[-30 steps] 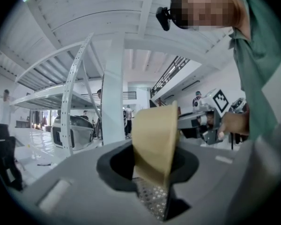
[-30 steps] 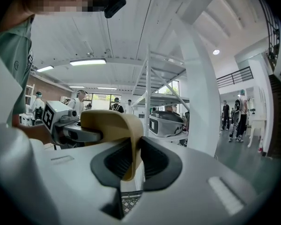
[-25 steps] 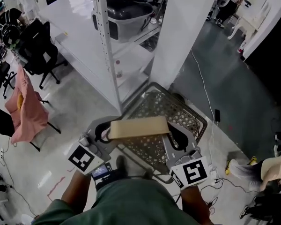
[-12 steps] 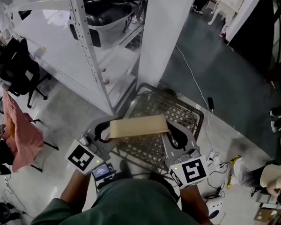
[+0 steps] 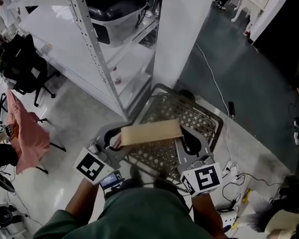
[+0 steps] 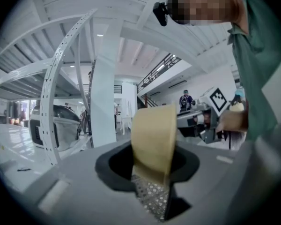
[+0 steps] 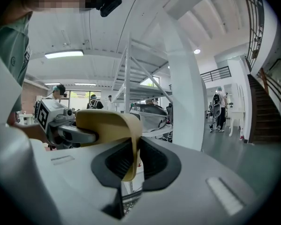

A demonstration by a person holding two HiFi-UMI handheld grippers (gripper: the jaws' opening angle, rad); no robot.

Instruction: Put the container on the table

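The container [image 5: 151, 132] is a flat tan tray, held level between my two grippers over a wire mesh basket [image 5: 192, 114]. My left gripper [image 5: 111, 142] grips its left end and my right gripper [image 5: 188, 143] its right end. In the left gripper view the tan edge [image 6: 153, 139] stands upright between the jaws of the left gripper [image 6: 152, 175]. In the right gripper view the curved tan rim [image 7: 129, 139] sits in the right gripper [image 7: 130, 168], whose jaws have just been closing on it. Both are shut on the container.
A white metal shelving unit [image 5: 92, 54] stands ahead on the left, with a dark-lidded bin [image 5: 117, 11] on a shelf. A white column [image 5: 179, 29] rises just beyond the basket. An office chair with pink cloth [image 5: 26, 136] is at the left; cables [image 5: 234, 172] lie at the right.
The container stays held between both grippers. The shelving, bin and basket have shifted in the head view, and the grippers sit slightly further right and lower against the basket.
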